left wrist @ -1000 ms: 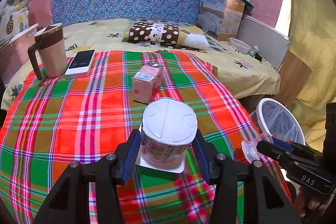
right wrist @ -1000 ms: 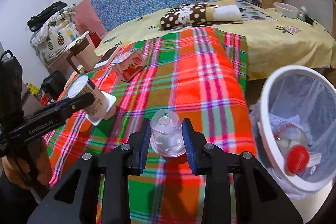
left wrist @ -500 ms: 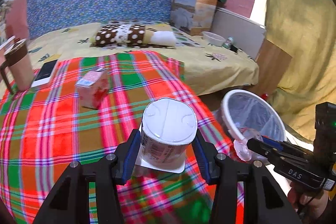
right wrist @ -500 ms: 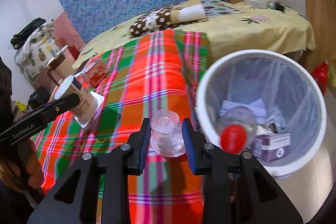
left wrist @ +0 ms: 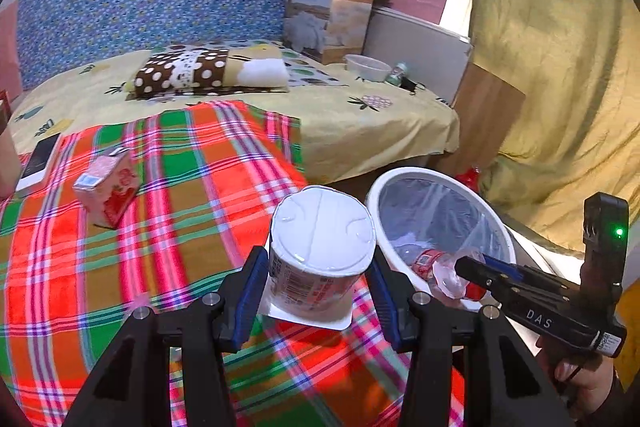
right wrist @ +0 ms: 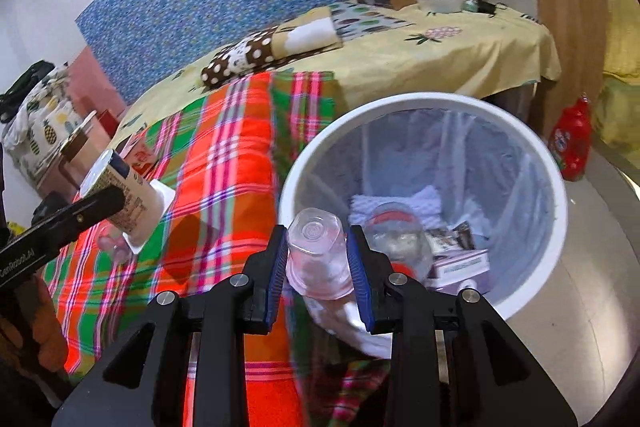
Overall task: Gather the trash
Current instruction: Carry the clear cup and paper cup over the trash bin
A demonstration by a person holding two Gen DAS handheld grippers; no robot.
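My left gripper (left wrist: 318, 277) is shut on an upside-down white instant-noodle cup (left wrist: 320, 247) and holds it above the plaid cloth, left of the bin. It also shows in the right wrist view (right wrist: 124, 201). My right gripper (right wrist: 318, 269) is shut on a clear plastic cup (right wrist: 318, 255) at the near rim of the white trash bin (right wrist: 560, 227). The bin (left wrist: 374, 195) holds a red-capped bottle (right wrist: 394, 231) and a small box (right wrist: 460, 265). A pink carton (left wrist: 106, 187) lies on the cloth.
The plaid cloth (left wrist: 168, 227) covers the bed's near part. A phone (left wrist: 40, 161), a dotted pillow (left wrist: 208, 73), a large box (left wrist: 328, 15) and a bowl (left wrist: 368, 67) lie farther back. A red bottle (right wrist: 572, 139) stands on the floor beyond the bin.
Both grippers have moved right toward the bin with their loads. The clear cup went from above the cloth to the bin's near rim; the noodle cup now sits close to the bin.
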